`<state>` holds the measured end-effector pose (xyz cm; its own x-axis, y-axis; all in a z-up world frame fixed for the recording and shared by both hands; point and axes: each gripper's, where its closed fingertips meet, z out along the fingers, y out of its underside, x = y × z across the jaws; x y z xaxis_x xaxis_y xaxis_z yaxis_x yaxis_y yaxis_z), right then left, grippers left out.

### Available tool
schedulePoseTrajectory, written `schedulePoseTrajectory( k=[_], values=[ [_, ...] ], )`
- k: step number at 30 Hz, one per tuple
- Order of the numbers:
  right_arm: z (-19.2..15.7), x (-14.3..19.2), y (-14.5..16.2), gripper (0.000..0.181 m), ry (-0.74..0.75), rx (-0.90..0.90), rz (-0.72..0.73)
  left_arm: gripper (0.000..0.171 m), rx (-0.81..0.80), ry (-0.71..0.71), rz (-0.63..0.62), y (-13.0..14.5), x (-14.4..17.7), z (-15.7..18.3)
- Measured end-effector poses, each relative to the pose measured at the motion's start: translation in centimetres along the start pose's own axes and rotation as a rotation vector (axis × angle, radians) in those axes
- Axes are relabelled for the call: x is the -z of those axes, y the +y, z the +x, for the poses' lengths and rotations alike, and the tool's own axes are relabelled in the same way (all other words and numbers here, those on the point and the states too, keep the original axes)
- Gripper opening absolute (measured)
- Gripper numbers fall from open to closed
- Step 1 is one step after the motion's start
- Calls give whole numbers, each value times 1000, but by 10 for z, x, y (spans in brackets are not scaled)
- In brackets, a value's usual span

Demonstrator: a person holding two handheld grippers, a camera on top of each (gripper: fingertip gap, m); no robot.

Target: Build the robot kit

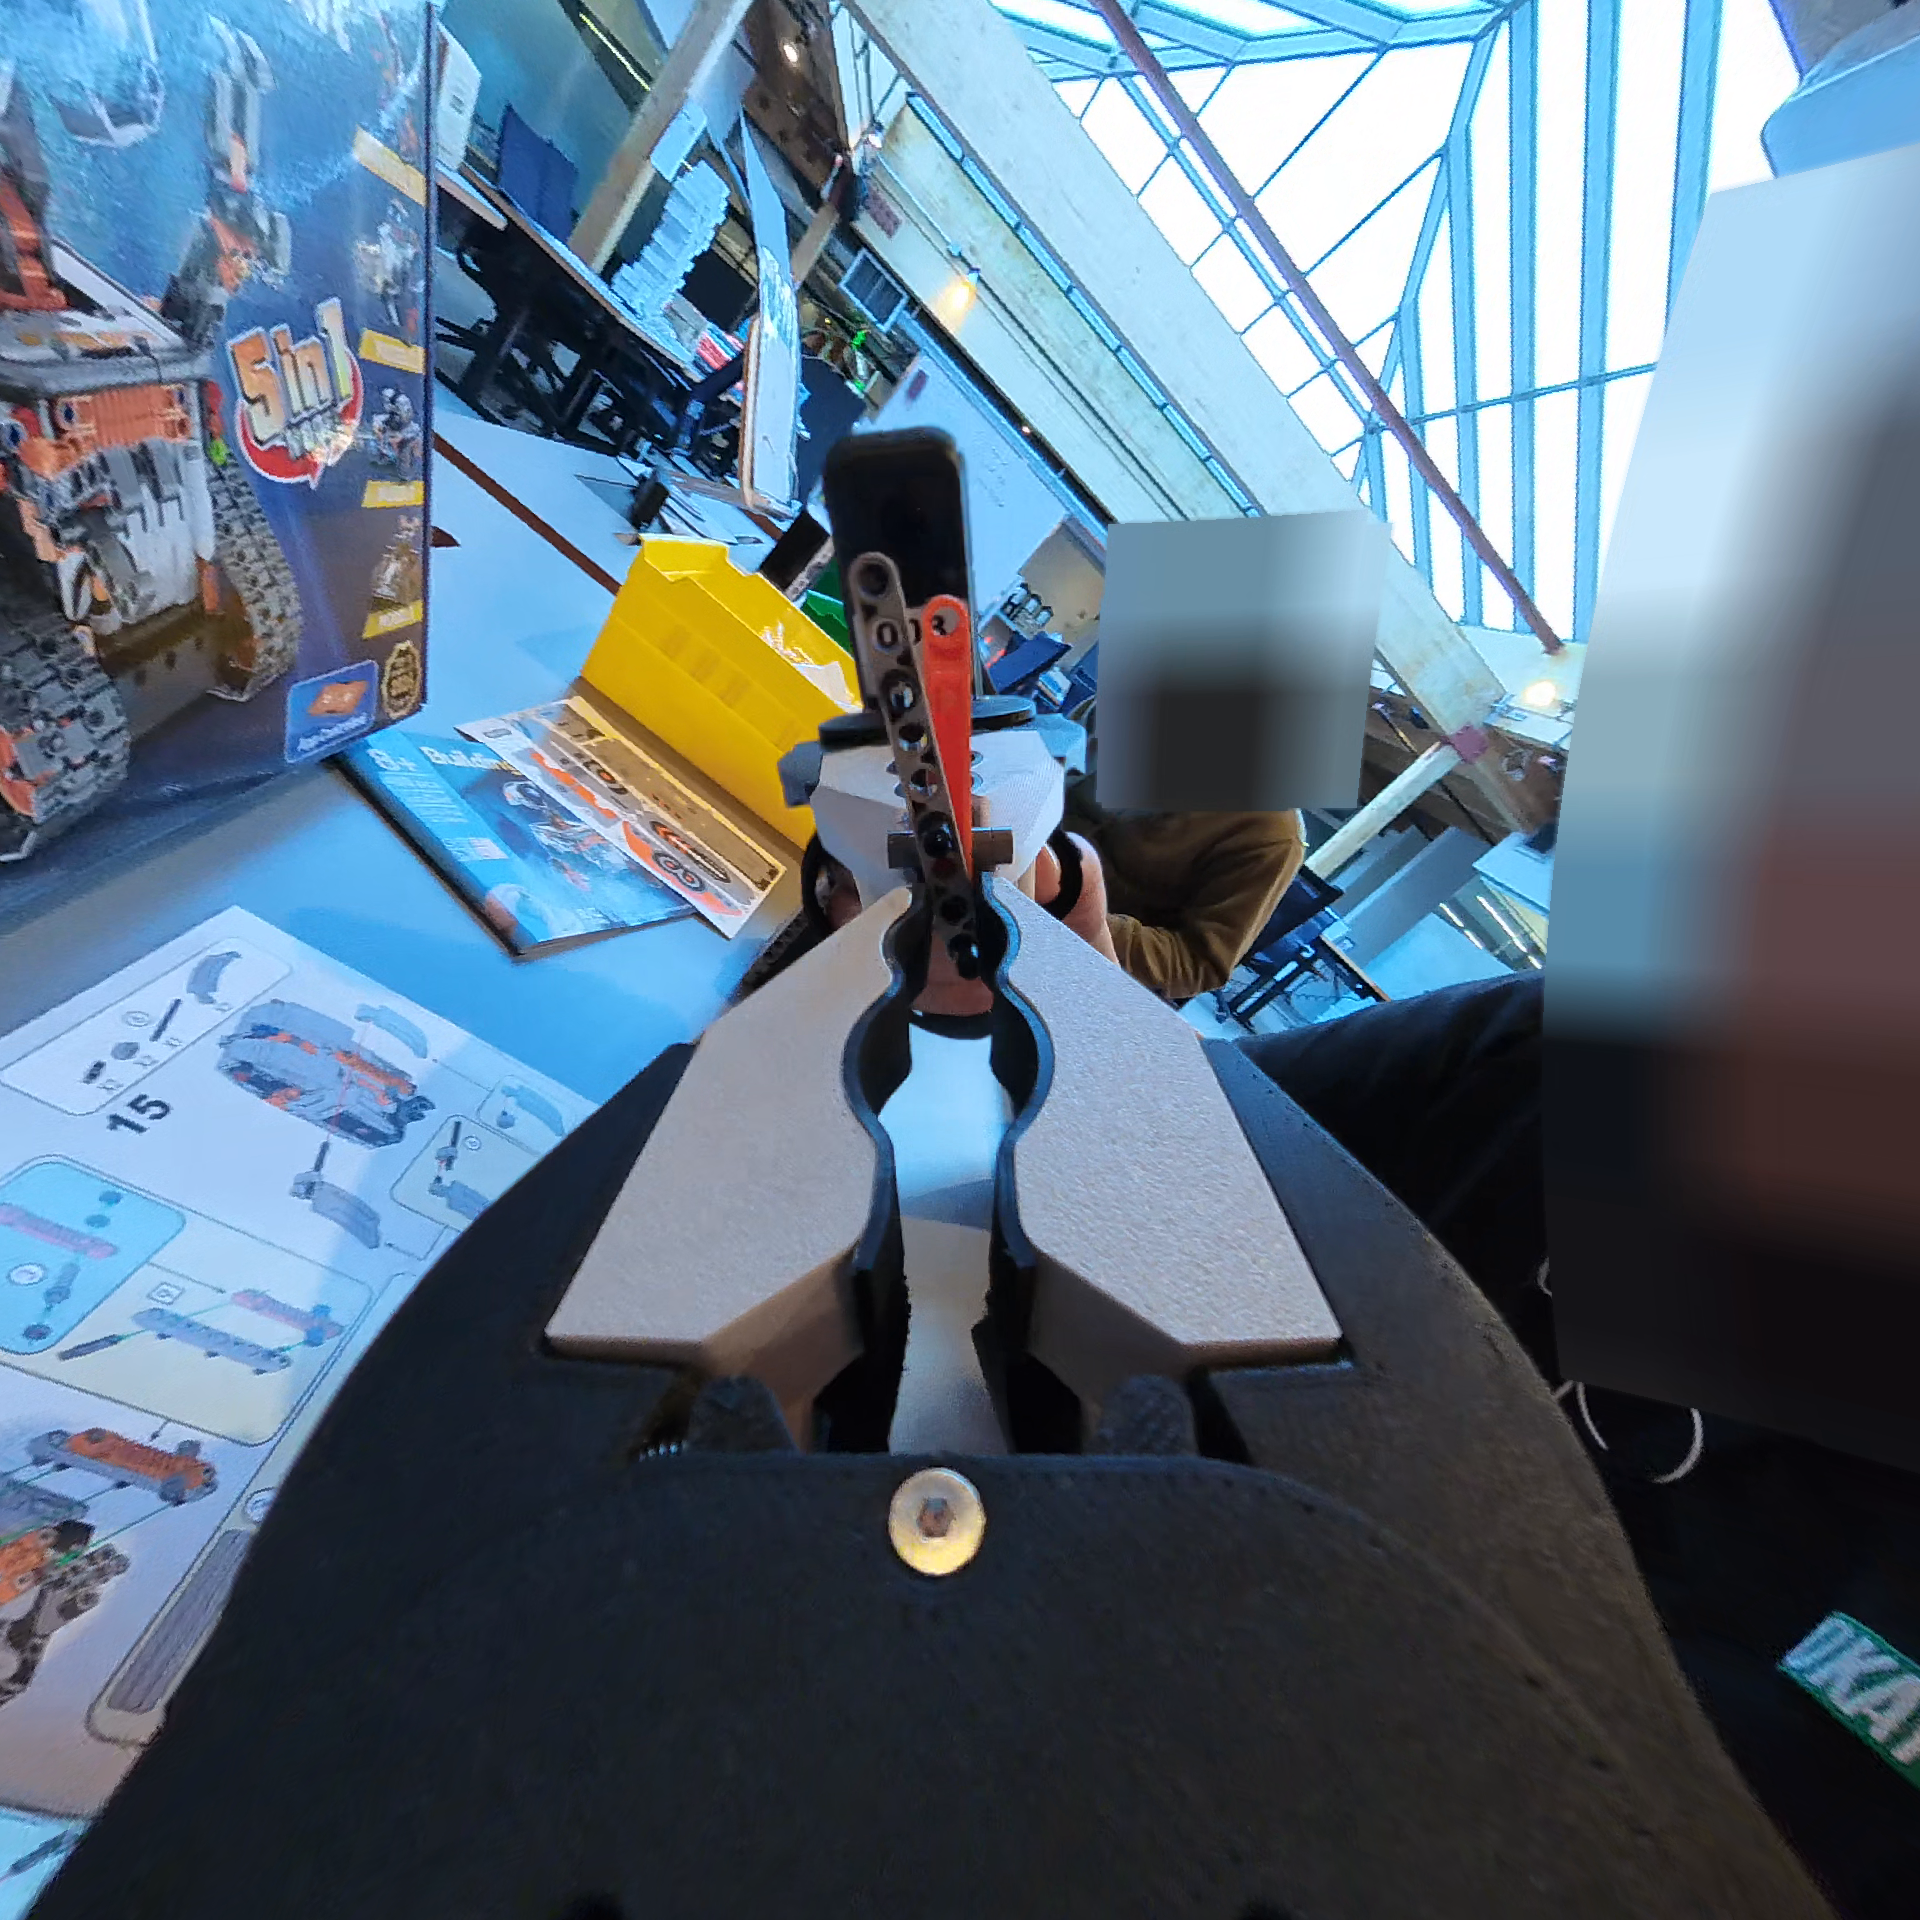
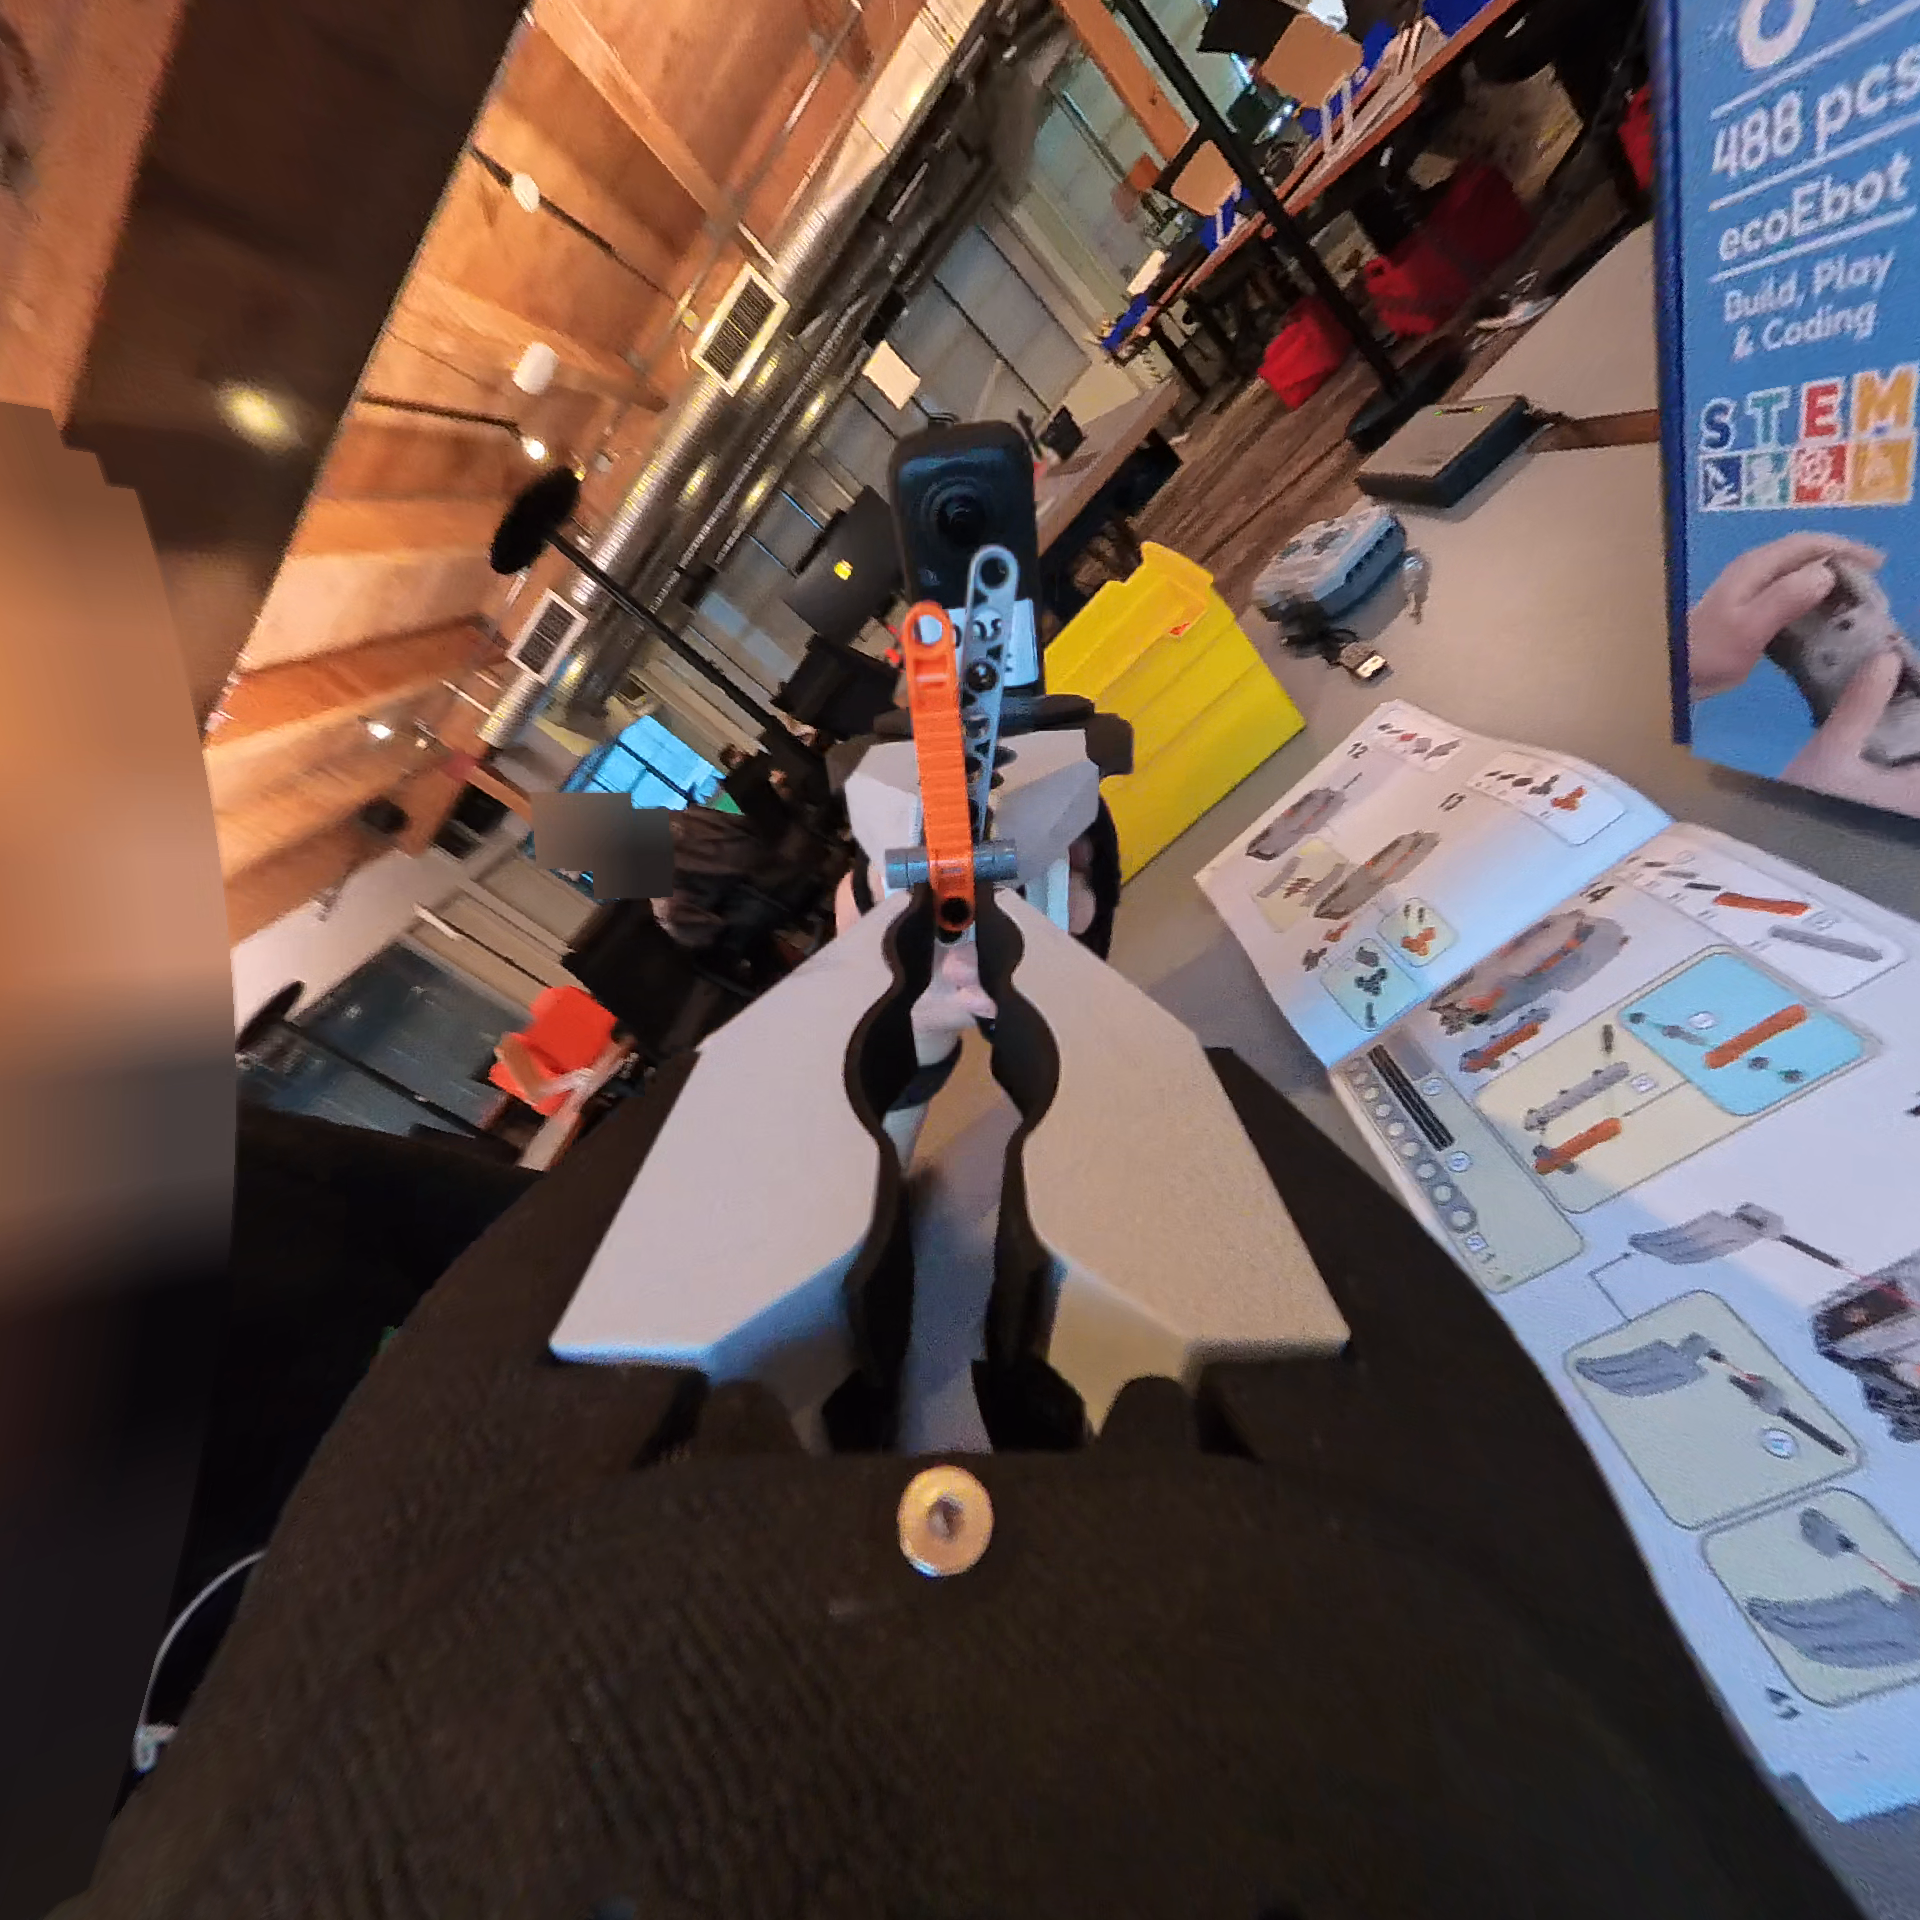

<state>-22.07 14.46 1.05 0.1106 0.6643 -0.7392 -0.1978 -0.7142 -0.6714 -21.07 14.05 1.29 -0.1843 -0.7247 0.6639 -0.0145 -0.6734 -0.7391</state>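
My left gripper [image 1: 951, 894] is shut on the lower end of a dark grey perforated beam [image 1: 902, 707] that stands up from its tips. An orange beam [image 1: 948, 675] lies against the grey one, and a short grey axle [image 1: 1000, 844] crosses both. My right gripper [image 2: 951, 914] is shut on the lower end of the same orange beam [image 2: 940, 748], with the grey beam [image 2: 982, 644] behind it and the axle [image 2: 1003, 860] across. The two grippers face each other tip to tip, raised above the table. The right gripper's body [image 1: 1039, 800] shows in the left wrist view and the left gripper's body [image 2: 1055, 821] in the right wrist view.
An open instruction booklet [image 1: 208, 1143] [image 2: 1610, 1143] lies on the table. A blue toy box [image 1: 208, 416] [image 2: 1787, 416] stands behind it. A yellow bin [image 1: 707, 665] [image 2: 1174, 707] and a sticker sheet [image 1: 644, 800] sit farther back. A grey module with a cable [image 2: 1330, 561] lies nearby. My two grippers' fingertips are within a few centimetres of each other.
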Motion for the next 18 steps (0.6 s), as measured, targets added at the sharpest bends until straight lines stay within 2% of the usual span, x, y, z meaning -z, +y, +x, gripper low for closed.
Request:
schedulePoseTrajectory(
  k=[5, 11, 17, 18],
  values=[
    [2, -2, -1, 5, -56, -80, 43, 4, 2, -6, 17, -2, 2, -3],
    [5, -1, -5, 5, -100, -119, 94, 4, -89, -61, 30, -5, 1, -5],
    [4, 0, -6, 6, -106, -10, 88, 3, -47, -25, 49, -7, 2, -5],
    [3, 2, -6, 11, -108, 7, 71, 3, -47, -25, 56, -8, 3, -5]
  ],
)
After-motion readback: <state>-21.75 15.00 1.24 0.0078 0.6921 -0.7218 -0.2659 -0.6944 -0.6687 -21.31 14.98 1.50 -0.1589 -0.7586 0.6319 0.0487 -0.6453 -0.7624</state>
